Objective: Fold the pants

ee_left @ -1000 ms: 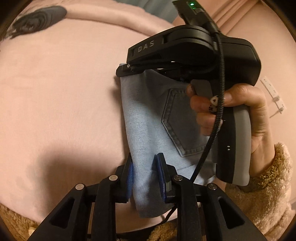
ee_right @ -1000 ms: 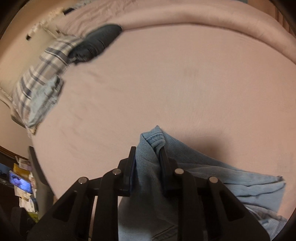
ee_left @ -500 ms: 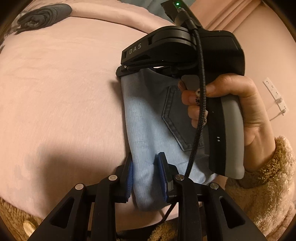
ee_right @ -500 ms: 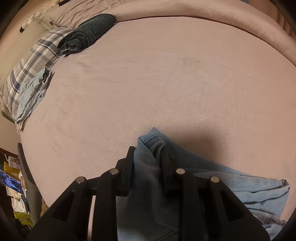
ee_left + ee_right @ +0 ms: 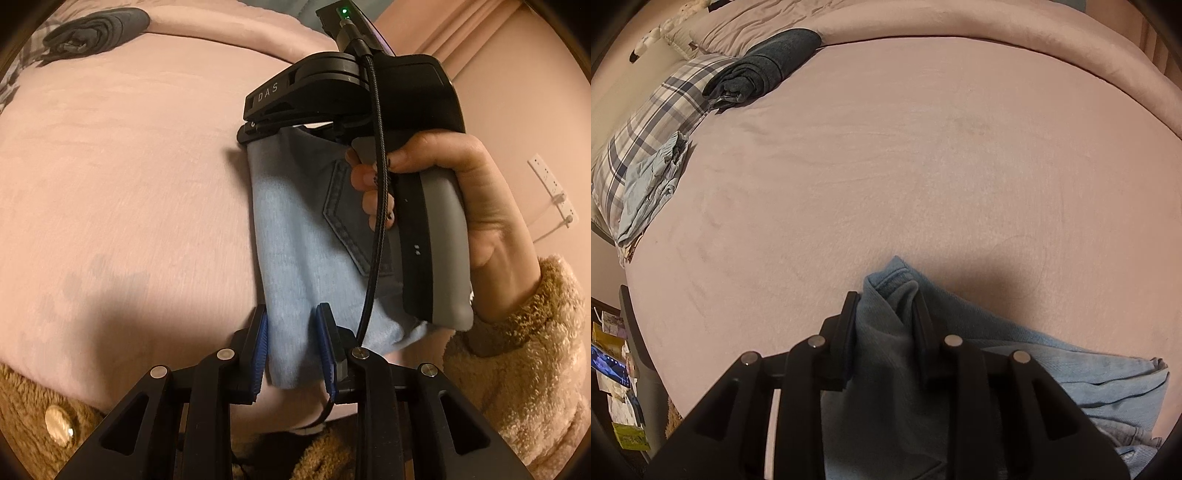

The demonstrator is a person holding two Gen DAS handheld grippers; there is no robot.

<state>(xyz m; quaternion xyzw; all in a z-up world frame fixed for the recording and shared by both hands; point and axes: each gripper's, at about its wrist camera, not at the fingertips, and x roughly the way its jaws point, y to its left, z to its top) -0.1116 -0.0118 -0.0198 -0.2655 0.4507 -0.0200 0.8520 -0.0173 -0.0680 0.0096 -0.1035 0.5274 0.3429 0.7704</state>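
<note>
The light blue denim pants point(image 5: 299, 236) hang stretched between my two grippers above the pink bed; a back pocket point(image 5: 343, 221) shows. My left gripper point(image 5: 293, 332) is shut on the near end of the waistband. In the left wrist view the right gripper point(image 5: 258, 127) clamps the far corner, held by a hand in a fleece sleeve. In the right wrist view my right gripper point(image 5: 886, 314) is shut on a bunched waistband corner point(image 5: 890, 284), and the rest of the pants point(image 5: 1071, 373) trail to the right over the bed.
The pink blanket point(image 5: 905, 166) covers the bed. A plaid pillow point(image 5: 653, 122), a folded dark garment point(image 5: 764, 66) and a folded light blue garment point(image 5: 650, 188) lie at the far left. A wall socket point(image 5: 550, 184) is on the right wall.
Both grippers have drifted a little with the pants still held; the right gripper's view has tilted so more of the bed shows. The grips are unchanged.
</note>
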